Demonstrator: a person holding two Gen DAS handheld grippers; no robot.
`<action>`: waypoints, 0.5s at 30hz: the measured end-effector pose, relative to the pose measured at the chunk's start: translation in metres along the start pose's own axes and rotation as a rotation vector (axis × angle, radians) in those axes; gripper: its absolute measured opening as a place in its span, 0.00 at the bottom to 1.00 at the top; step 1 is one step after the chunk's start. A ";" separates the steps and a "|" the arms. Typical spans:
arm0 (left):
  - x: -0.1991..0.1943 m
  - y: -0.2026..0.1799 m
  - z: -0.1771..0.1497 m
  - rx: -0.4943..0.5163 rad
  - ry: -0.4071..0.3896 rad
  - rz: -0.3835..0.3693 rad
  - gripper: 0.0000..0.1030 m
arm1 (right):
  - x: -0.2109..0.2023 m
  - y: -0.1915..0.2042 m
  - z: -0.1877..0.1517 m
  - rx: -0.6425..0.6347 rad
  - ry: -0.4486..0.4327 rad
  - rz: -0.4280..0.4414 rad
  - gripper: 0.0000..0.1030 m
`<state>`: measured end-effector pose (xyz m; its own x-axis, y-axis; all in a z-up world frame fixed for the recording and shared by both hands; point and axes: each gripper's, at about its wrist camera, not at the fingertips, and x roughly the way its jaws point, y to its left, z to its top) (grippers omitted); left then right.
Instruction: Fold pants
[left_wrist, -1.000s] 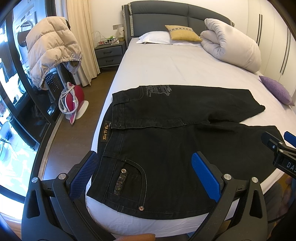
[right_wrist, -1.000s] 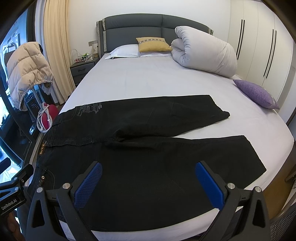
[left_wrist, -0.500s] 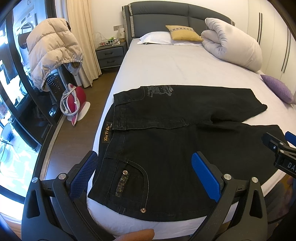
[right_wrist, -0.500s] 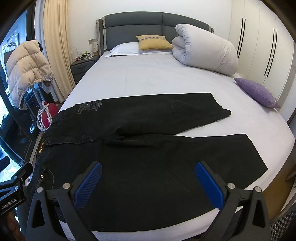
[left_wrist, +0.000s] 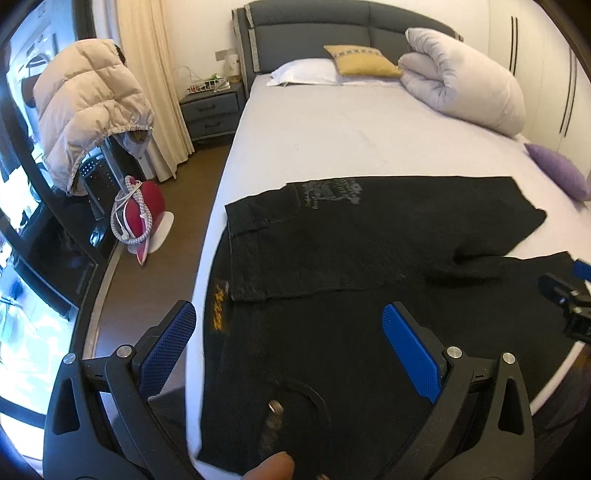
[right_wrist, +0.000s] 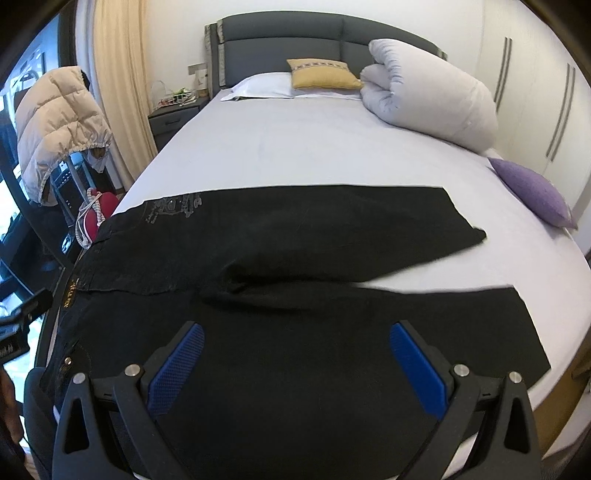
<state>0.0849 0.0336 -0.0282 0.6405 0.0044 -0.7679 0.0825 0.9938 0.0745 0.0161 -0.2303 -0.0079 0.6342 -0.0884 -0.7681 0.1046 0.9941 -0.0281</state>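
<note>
left gripper (left_wrist: 284, 347) hanging wide open, gripping nothing, over waistband | right gripper (right_wrist: 295, 354) likewise gaping empty above near leg | pants (right_wrist: 280, 266) lying spread across bed (right_wrist: 314, 155), legs splayed, likely awaiting leg-over-leg fold

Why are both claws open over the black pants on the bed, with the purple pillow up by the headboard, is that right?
Almost. The purple pillow lies at the bed's right edge, away from the headboard, as the right wrist view shows. The rest holds: the left claw and right claw are open over the black pants.
</note>
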 end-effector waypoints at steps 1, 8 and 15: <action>0.009 0.003 0.007 0.013 0.009 0.002 1.00 | 0.006 -0.001 0.006 -0.006 -0.007 0.011 1.00; 0.057 0.021 0.049 0.020 -0.048 -0.022 1.00 | 0.049 -0.007 0.053 -0.067 -0.046 0.100 1.00; 0.142 0.038 0.118 0.030 0.089 -0.086 1.00 | 0.096 -0.007 0.098 -0.196 -0.045 0.233 1.00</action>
<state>0.2691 0.0590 -0.0591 0.5603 -0.0699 -0.8253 0.1578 0.9872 0.0235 0.1513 -0.2520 -0.0189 0.6576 0.1455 -0.7392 -0.1951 0.9806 0.0194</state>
